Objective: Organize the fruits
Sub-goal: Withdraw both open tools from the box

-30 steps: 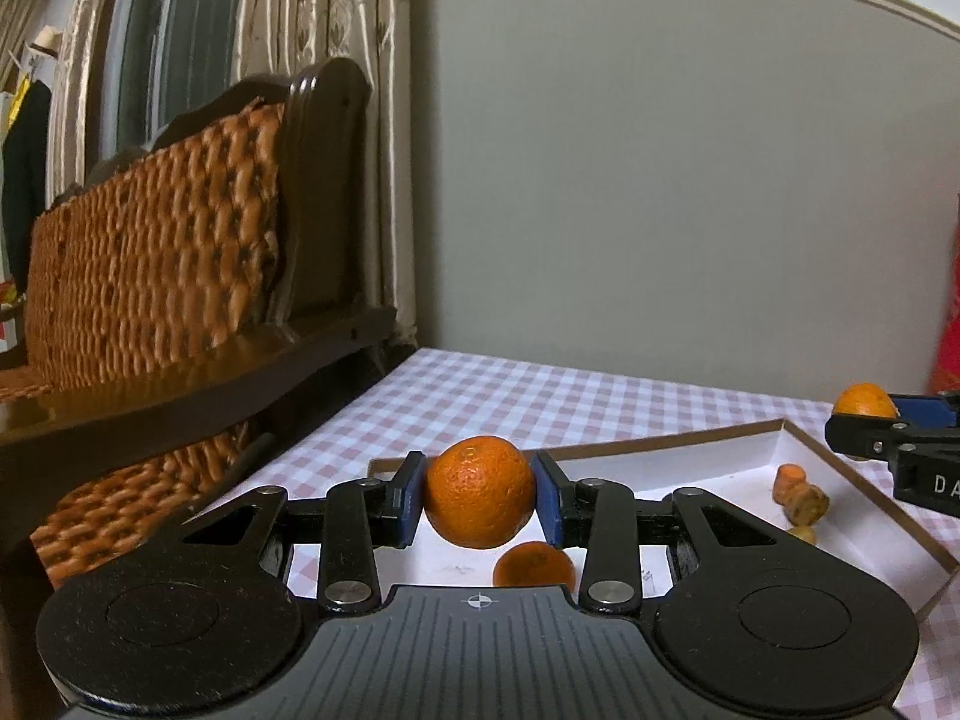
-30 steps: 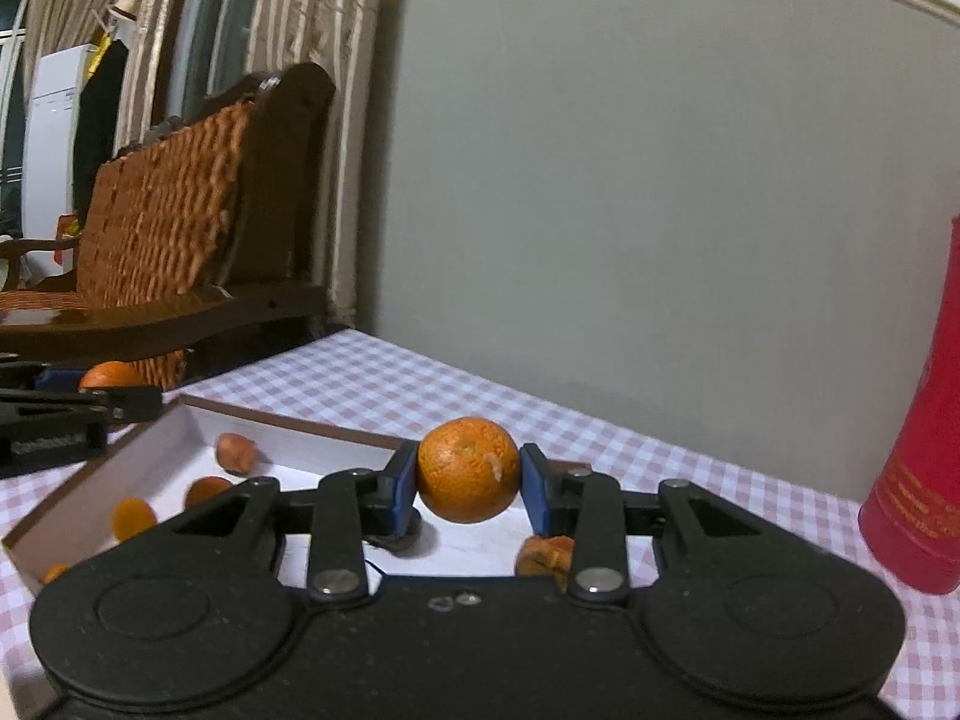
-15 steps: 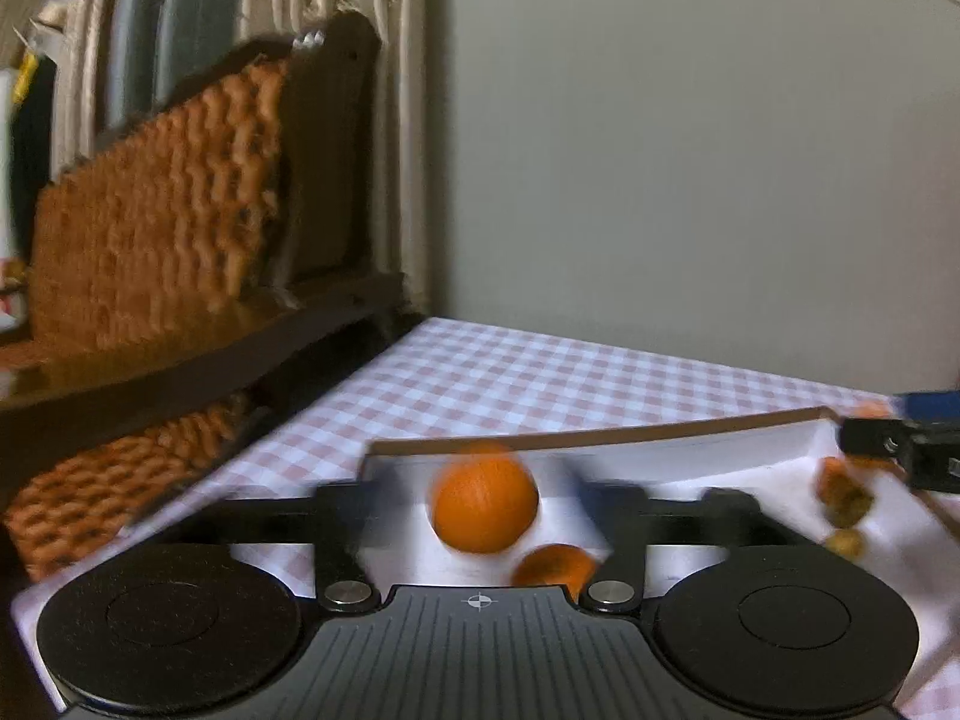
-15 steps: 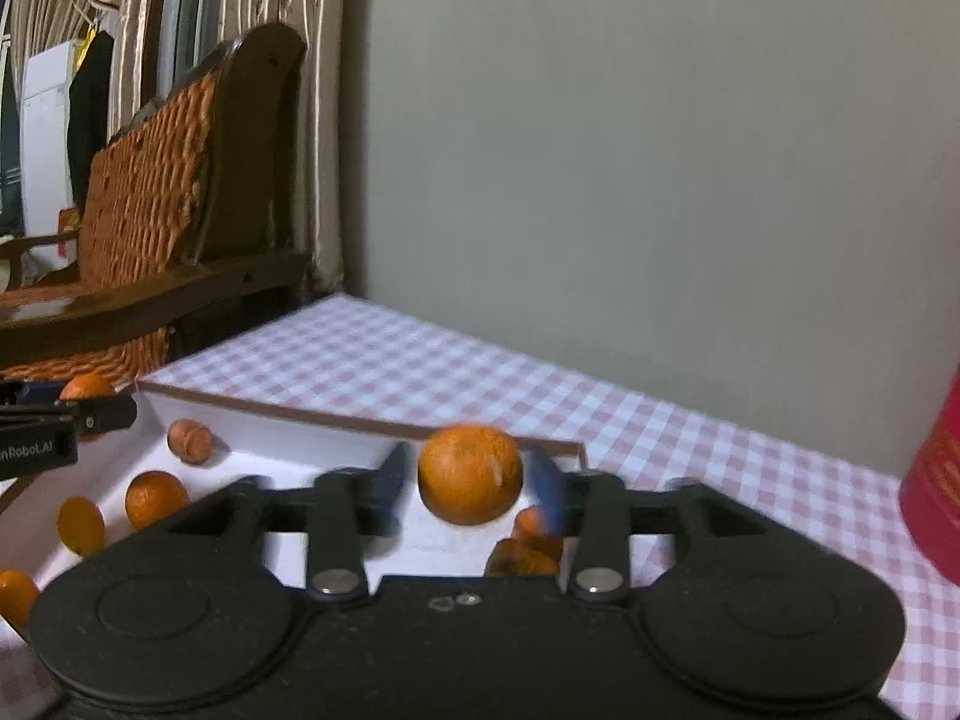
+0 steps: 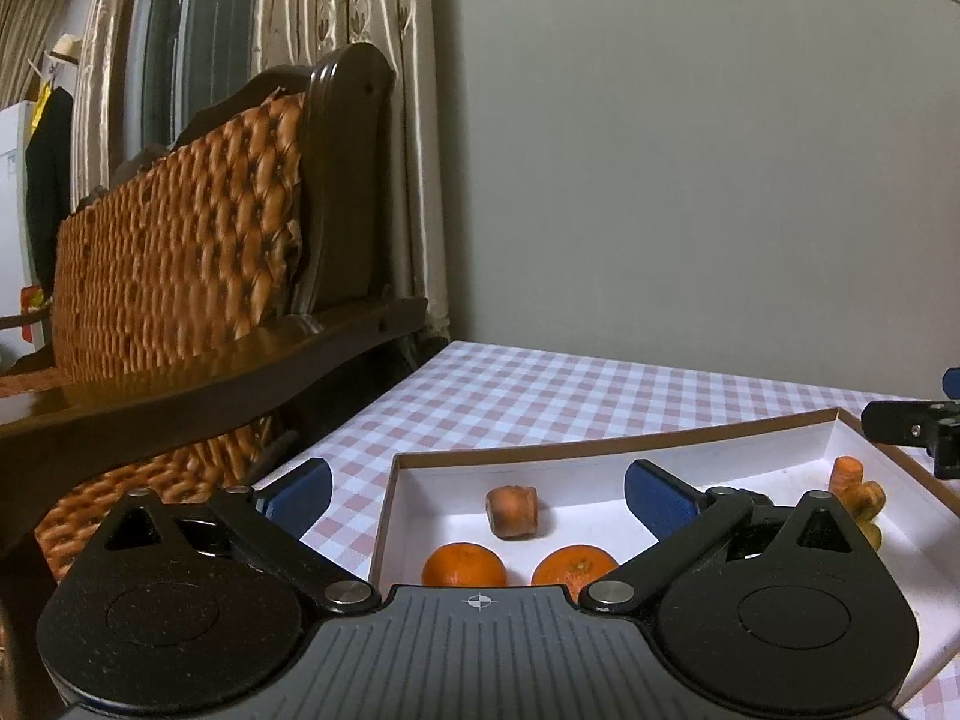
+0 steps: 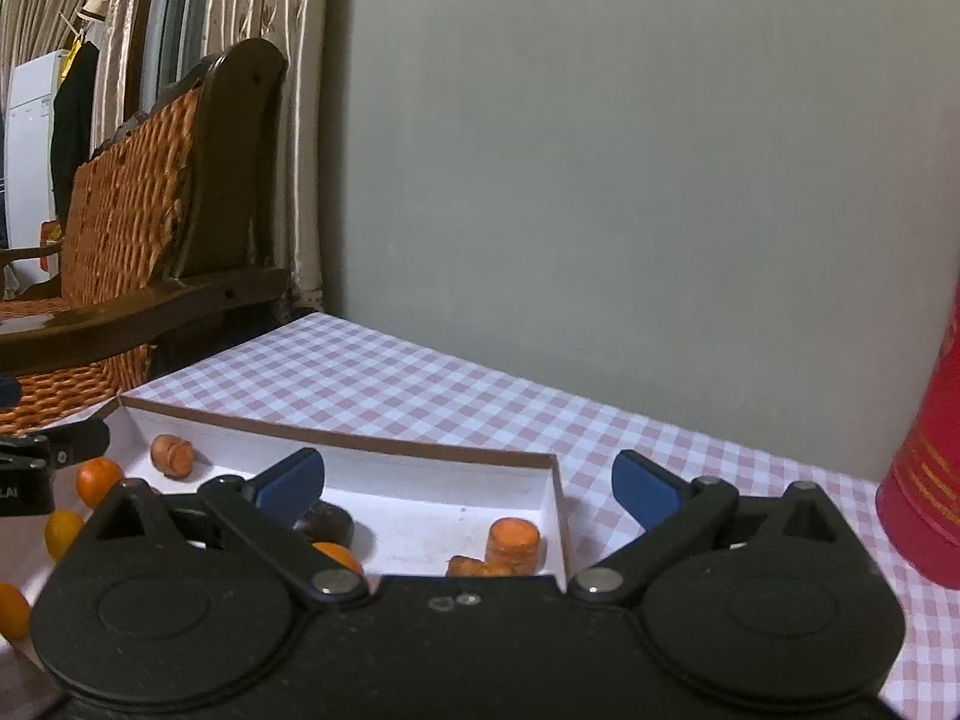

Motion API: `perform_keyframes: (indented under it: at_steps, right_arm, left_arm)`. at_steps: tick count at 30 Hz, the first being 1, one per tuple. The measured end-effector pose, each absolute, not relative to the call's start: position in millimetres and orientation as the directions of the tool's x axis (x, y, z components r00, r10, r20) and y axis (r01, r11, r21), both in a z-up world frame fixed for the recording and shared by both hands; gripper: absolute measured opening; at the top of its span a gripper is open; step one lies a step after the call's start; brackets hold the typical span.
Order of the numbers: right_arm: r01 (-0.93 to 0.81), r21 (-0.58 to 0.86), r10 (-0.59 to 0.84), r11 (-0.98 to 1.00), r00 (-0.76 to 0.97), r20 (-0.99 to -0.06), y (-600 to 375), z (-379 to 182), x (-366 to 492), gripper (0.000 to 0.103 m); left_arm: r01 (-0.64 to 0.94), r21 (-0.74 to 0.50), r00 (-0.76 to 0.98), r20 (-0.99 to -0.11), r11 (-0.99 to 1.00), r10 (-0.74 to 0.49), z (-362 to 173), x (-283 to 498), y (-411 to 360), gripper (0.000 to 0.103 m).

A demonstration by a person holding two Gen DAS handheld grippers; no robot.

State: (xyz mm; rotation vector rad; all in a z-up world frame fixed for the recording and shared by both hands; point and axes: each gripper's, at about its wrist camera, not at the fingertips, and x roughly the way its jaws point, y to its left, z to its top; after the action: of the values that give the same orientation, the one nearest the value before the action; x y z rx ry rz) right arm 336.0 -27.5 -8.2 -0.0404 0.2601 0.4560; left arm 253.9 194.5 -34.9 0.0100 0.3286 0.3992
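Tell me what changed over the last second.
Both grippers let go: the left gripper and right gripper each held an orange, and now stand open and empty. Two oranges lie in the white box below the left one. Box and checkered tablecloth stayed put.

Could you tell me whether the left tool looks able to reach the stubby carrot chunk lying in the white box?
Probably yes: the left tool is open and the stubby carrot chunk lies uncovered ahead in the white box, beyond two round oranges.
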Motion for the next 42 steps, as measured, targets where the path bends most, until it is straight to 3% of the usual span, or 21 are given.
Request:
perform_keyframes:
  at_steps: [12, 18, 32, 42]
  right_arm:
    - [-0.443, -0.001, 0.427, 0.896, 0.863, -0.269, -24, 0, 319, 0.097]
    - [-0.434, -0.028, 0.419, 0.900, 0.882, -0.215, -29, 12, 284, 0.097]
    - [-0.429, -0.053, 0.418, 0.902, 0.897, -0.142, -55, 42, 172, 0.097]
    - [-0.403, -0.063, 0.396, 0.913, 0.913, -0.103, -77, 33, 82, 0.097]
  left_arm:
    - [-0.372, 0.074, 0.867, -0.329, 0.925, 0.375, -32, 249, 188, 0.103]
    - [-0.341, 0.053, 0.888, -0.310, 0.939, 0.340, -13, 231, 175, 0.103]
    - [-0.291, 0.064, 0.915, -0.272, 0.955, 0.297, 14, 134, 133, 0.103]
    - [-0.246, 0.010, 0.951, -0.190, 0.969, 0.243, 18, 44, 108, 0.103]
